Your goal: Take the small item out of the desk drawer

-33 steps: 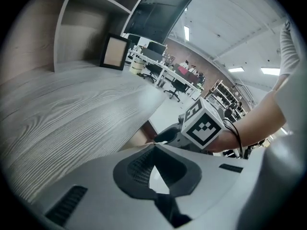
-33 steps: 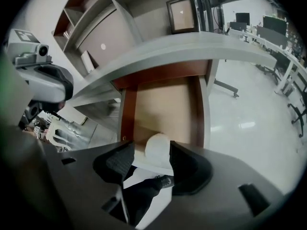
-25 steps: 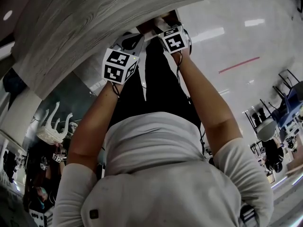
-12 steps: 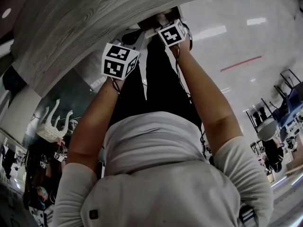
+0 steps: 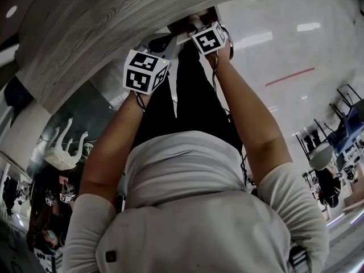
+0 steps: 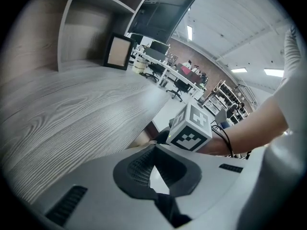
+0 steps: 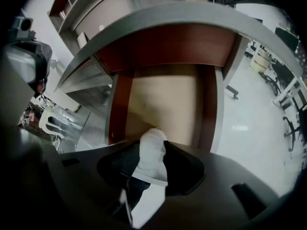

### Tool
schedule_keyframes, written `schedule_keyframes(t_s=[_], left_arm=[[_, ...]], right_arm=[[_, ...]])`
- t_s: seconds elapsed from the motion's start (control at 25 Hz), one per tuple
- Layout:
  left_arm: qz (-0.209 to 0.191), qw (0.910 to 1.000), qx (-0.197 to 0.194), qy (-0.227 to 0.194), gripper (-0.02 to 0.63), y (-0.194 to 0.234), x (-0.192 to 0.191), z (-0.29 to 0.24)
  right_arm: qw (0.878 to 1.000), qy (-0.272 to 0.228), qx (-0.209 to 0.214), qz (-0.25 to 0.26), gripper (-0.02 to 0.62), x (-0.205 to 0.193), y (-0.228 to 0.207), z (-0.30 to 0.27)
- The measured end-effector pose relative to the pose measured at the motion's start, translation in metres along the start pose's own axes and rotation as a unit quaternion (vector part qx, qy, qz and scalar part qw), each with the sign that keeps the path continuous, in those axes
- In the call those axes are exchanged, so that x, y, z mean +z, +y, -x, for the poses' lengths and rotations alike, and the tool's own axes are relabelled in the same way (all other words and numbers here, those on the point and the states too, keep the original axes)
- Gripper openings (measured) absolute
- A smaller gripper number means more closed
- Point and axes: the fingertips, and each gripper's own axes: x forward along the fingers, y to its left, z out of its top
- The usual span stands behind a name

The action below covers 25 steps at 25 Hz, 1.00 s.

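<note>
The desk drawer (image 7: 120, 104) hangs open under the grey wood desk top (image 5: 114, 21), with red-brown walls and a beige floor. A small white crumpled item (image 7: 152, 152) sits between the pads of my right gripper (image 7: 151, 143), whose jaws have just been closing and now press on it. From the head view, that right gripper (image 5: 196, 24) points down into the drawer (image 5: 190, 20). My left gripper (image 6: 153, 150) is shut with nothing in it, over the desk top's (image 6: 72, 114) edge, beside the right one's marker cube (image 6: 191, 128). The left gripper (image 5: 162, 47) hovers left of the drawer.
A framed picture (image 6: 118, 51) and a dark monitor (image 6: 160, 13) stand at the back of the desk, under a shelf. The person's body fills the lower head view. A white ornament (image 5: 65, 152) is at the left, chairs (image 5: 341, 124) at the right.
The right gripper's marker cube has tipped a little and edged toward the drawer. The left gripper has stayed where it was.
</note>
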Motion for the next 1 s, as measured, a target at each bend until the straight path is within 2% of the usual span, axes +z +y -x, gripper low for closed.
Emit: schedule_keyframes(t_s=[0.32, 0.6, 1.0], left_arm=[[-0.019, 0.9997, -0.009, -0.014, 0.011, -0.018, 0.025, 0.022], [-0.041, 0.9982, -0.023, -0.038, 0.011, -0.030, 0.054, 0.063], [-0.082, 0.9916, -0.037, -0.093, 0.011, -0.044, 0.118, 0.126]], right_arm=[[0.999, -0.046, 0.009, -0.007, 0.156, 0.024, 0.014, 0.049], [0.996, -0.081, 0.016, -0.014, 0.155, 0.040, 0.036, 0.110], [0.985, -0.172, -0.013, -0.017, 0.156, 0.089, 0.050, 0.221]])
